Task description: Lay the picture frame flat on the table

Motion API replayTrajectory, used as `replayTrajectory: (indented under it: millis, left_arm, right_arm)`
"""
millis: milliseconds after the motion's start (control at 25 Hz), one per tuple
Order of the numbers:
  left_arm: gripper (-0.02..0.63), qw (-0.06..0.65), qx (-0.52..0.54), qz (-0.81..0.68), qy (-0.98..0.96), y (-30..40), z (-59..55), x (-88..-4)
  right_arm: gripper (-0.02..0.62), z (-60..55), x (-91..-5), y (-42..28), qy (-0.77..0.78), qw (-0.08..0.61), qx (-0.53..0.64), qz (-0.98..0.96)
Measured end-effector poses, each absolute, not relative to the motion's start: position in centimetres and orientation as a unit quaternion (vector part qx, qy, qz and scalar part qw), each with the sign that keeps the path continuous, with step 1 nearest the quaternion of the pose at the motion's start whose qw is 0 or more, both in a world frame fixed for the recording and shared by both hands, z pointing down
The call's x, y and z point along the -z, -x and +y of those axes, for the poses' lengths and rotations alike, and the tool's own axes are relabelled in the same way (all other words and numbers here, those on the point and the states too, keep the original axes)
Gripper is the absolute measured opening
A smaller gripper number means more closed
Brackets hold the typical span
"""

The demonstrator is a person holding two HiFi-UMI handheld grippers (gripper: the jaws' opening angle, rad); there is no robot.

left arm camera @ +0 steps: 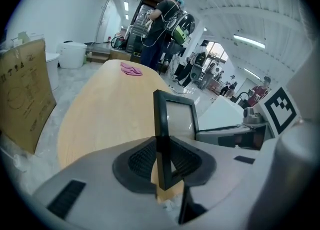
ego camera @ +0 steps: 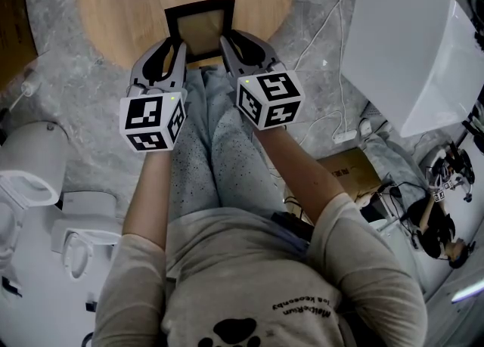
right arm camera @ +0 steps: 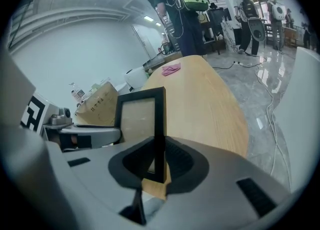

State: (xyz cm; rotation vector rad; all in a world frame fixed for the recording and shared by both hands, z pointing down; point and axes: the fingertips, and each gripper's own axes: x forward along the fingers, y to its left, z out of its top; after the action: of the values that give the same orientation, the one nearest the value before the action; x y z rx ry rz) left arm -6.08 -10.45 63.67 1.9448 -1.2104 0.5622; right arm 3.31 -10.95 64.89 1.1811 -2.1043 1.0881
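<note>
A black picture frame (ego camera: 200, 29) with a tan panel stands on edge at the near rim of the oval wooden table (ego camera: 121, 5). My left gripper (ego camera: 172, 51) is shut on the frame's left side bar; in the left gripper view that bar (left arm camera: 162, 124) runs upright between the dark pads (left arm camera: 141, 158). On the opposite side, my right gripper (ego camera: 236, 44) grips the right bar (right arm camera: 160, 124), with its pads (right arm camera: 176, 161) pressed against it. The frame's lower edge sits just above the table's rim.
A pink cloth (left arm camera: 131, 69) lies at the table's far end, where a person with a backpack (left arm camera: 167, 18) stands. A cardboard box (left arm camera: 25, 98) leans left of the table. A big white box (ego camera: 408, 43) and cables (ego camera: 333, 111) are on the right; white appliances (ego camera: 34, 164) are on the left.
</note>
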Motion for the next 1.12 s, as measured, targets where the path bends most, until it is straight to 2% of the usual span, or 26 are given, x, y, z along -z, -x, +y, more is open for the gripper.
replayTrajectory:
  millis: [1120]
  left_arm:
    - [0.087,0.44,-0.266,-0.458,-0.725,6.8,-8.4,-69.9]
  right_arm:
    - [0.069,-8.8,-70.4,-2.6,-0.43,0.304,-0.436,-0.73]
